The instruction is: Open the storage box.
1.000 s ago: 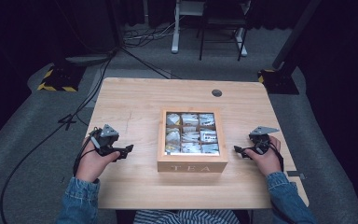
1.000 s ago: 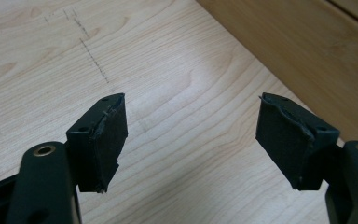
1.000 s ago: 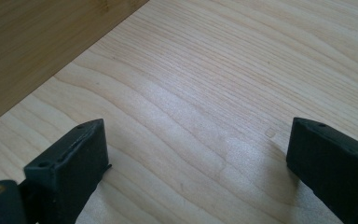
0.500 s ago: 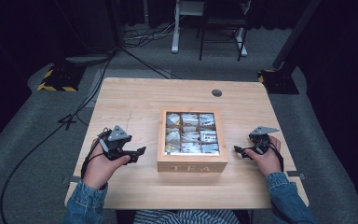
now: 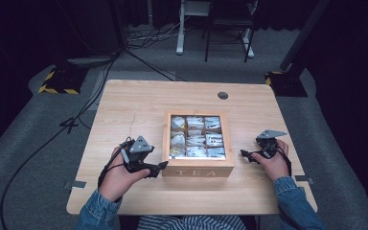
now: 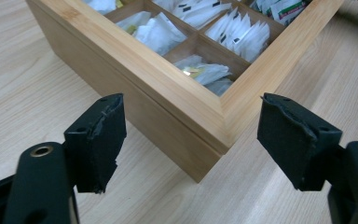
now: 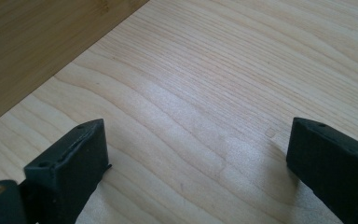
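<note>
- The left gripper (image 5: 159, 166) (jaws just widened, nothing between them) sits at the near left corner of the tea box (image 5: 197, 165); its own view shows tea bags (image 6: 200, 72) the high view blurs.
- The right gripper (image 5: 246, 154) rests open on the counter (image 5: 124, 110), its tips hard to make out from above.

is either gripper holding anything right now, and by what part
Nothing is held. The left gripper is open near a corner of the tea box; the right gripper is open over bare table.
</note>
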Tool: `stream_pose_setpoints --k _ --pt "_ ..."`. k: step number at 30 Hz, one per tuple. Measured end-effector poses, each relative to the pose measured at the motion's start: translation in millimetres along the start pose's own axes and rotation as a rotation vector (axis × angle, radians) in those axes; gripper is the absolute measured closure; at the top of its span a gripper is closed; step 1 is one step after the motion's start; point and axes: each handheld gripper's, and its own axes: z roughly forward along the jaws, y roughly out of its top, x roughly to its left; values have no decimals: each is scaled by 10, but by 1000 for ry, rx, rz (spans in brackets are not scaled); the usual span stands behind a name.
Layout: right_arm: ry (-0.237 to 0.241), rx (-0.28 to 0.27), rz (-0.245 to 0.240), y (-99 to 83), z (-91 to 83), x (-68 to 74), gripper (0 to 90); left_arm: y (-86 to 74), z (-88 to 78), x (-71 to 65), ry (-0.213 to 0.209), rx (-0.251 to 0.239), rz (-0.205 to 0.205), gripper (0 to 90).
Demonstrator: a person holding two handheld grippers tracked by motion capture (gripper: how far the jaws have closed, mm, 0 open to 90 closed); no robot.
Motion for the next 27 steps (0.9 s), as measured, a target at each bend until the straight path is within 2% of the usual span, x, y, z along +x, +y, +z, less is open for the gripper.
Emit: stream_pose_setpoints --k 3,6,9,14,19,22,24,27 --pt "0 0 0 0 0 0 57 -7 59 -31 -17 5 -8 220" --pt "0 0 1 0 0 1 57 -17 111 -49 -14 12 -13 214" --pt "0 0 0 0 0 0 57 -35 181 -71 20 28 1 234" --pt "0 0 1 0 0 0 57 -66 247 -98 -12 44 -12 233" --pt "0 0 1 0 0 0 57 -73 289 -132 -5 45 -18 218" --pt "0 0 0 0 0 0 57 -77 301 -132 11 50 6 233" --pt "0 0 1 0 0 0 57 -79 320 -139 22 56 42 231" --pt "0 0 0 0 0 0 57 -77 320 -146 31 62 54 232"
